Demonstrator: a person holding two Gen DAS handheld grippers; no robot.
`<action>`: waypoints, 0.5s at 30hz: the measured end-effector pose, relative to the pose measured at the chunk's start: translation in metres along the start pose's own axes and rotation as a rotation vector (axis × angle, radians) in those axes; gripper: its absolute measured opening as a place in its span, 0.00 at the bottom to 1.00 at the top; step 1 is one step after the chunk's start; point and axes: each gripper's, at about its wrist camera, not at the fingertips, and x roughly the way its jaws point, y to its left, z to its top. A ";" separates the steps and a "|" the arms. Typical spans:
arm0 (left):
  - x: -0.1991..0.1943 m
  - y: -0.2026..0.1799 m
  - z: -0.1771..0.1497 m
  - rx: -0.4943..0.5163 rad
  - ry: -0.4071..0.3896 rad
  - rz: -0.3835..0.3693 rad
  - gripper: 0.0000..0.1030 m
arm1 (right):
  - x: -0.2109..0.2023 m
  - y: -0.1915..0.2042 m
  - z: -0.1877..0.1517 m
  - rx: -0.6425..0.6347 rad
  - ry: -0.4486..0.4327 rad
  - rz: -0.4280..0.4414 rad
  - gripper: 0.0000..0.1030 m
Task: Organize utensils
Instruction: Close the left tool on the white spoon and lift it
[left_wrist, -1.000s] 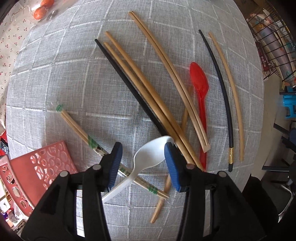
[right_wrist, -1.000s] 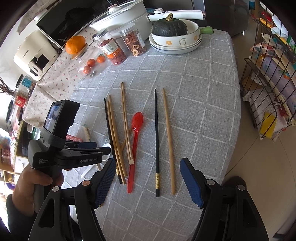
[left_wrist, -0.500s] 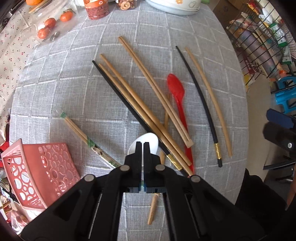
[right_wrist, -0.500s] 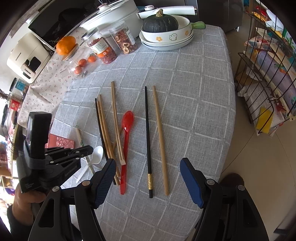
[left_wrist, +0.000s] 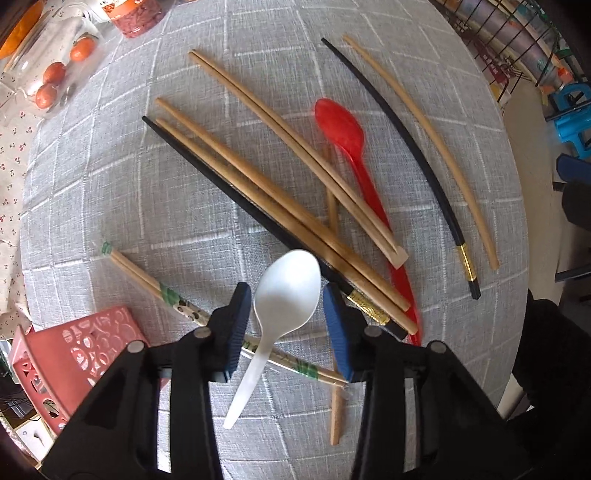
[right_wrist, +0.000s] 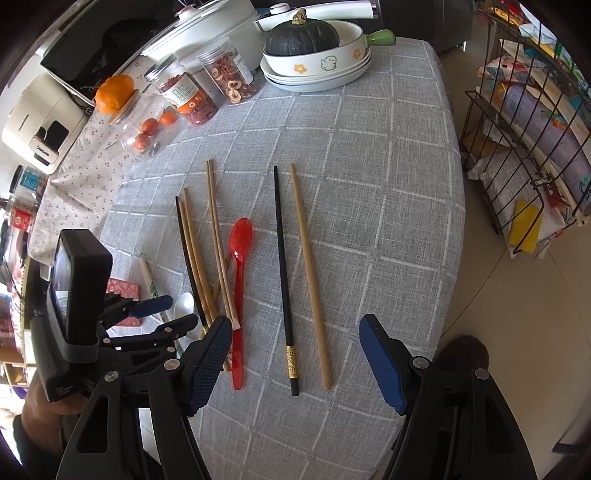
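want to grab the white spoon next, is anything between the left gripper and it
Nothing visible is. The left gripper is open with the white spoon bowl already between its fingers. The spoon's handle lies across the wrapped chopsticks beneath it, so closing low might catch them.

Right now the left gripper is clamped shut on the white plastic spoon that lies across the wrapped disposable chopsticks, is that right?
Not quite. The left gripper is open, not clamped: the left wrist view shows its blue pads standing apart on either side of the white plastic spoon, with gaps between pad and spoon. The spoon does lie across the wrapped disposable chopsticks.
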 end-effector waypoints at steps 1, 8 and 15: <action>0.003 -0.002 0.002 0.005 0.004 0.002 0.42 | 0.000 0.001 0.000 -0.002 0.002 0.000 0.70; 0.017 -0.020 0.011 0.039 0.011 0.031 0.37 | 0.002 0.007 -0.002 -0.027 0.007 -0.007 0.70; -0.039 -0.008 -0.015 -0.058 -0.207 0.001 0.37 | 0.004 0.009 0.004 -0.014 -0.020 0.011 0.70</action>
